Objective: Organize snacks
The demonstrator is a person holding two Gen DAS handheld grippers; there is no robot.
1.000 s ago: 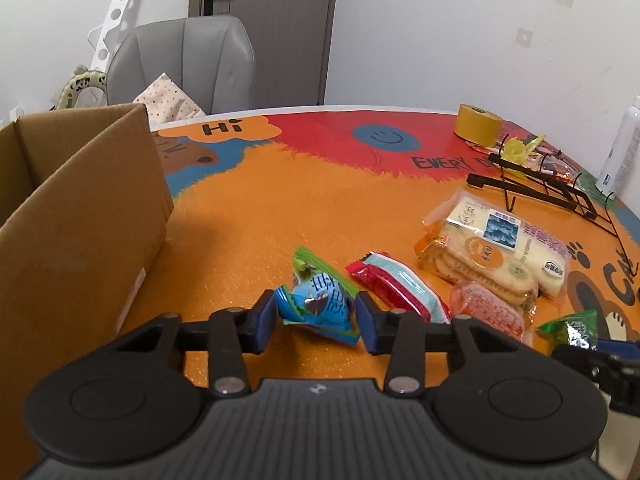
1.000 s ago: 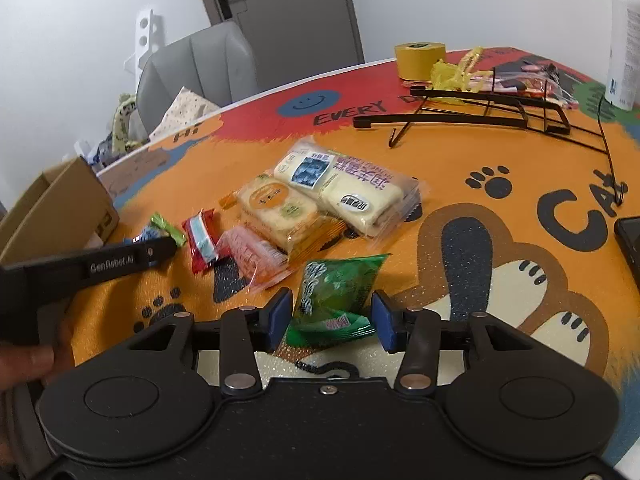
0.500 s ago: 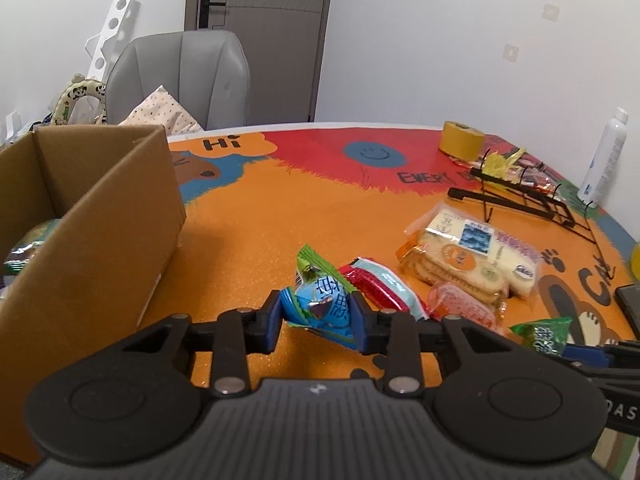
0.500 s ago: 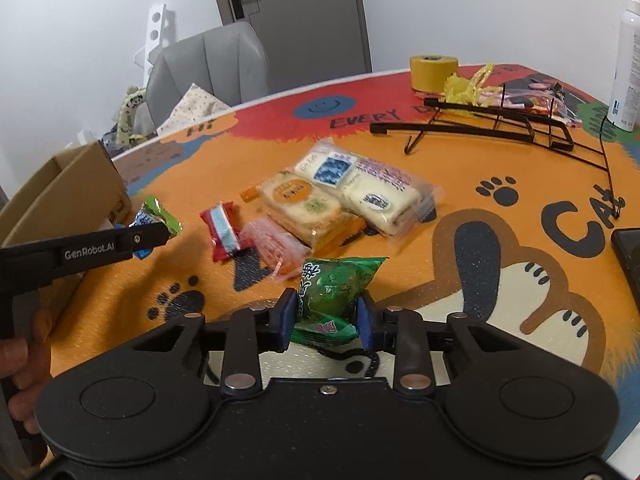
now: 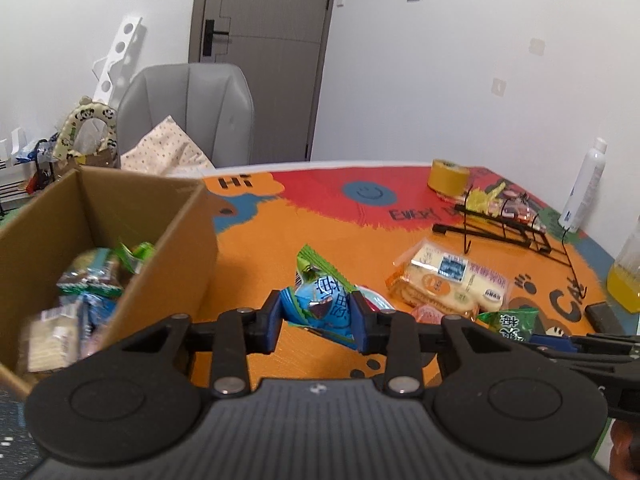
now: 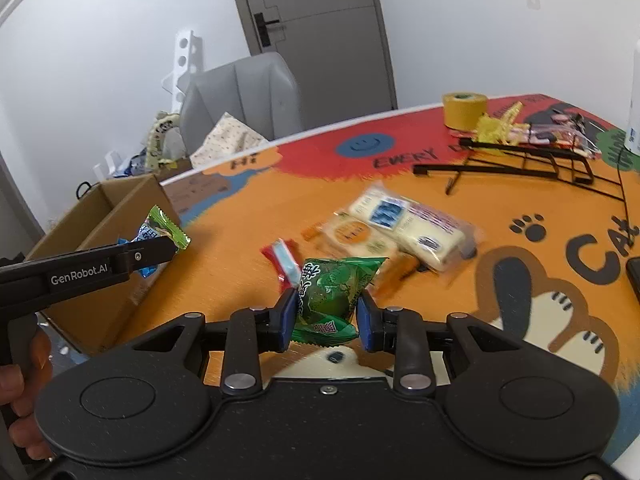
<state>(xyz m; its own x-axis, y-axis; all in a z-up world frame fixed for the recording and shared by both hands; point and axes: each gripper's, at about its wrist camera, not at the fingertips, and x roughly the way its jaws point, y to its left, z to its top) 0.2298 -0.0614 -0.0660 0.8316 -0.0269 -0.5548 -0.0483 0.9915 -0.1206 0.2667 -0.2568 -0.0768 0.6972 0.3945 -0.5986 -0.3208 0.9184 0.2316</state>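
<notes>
My left gripper (image 5: 318, 318) is shut on a blue and green candy packet (image 5: 320, 300) and holds it in the air just right of the open cardboard box (image 5: 176, 236); the packet also shows in the right wrist view (image 6: 160, 232). The box holds several snack packets (image 5: 80, 296). My right gripper (image 6: 326, 318) is shut on a green snack packet (image 6: 332, 288), lifted above the table. A red and white packet (image 6: 282, 258), a pink packet (image 5: 428, 314) and two clear biscuit packs (image 6: 404, 228) lie on the orange table mat (image 6: 248, 208).
A black wire rack (image 6: 520, 164), a yellow tape roll (image 6: 464, 110) and yellow wrappers stand at the far side. A white bottle (image 5: 582, 188), a bottle of yellow liquid (image 5: 626, 276) and a dark phone (image 6: 634, 276) are at the right. A grey chair (image 5: 188, 112) stands behind the table.
Both grippers closed on their packets and lifted them off the table. The left one has risen and moved toward the box, whose inside now shows.
</notes>
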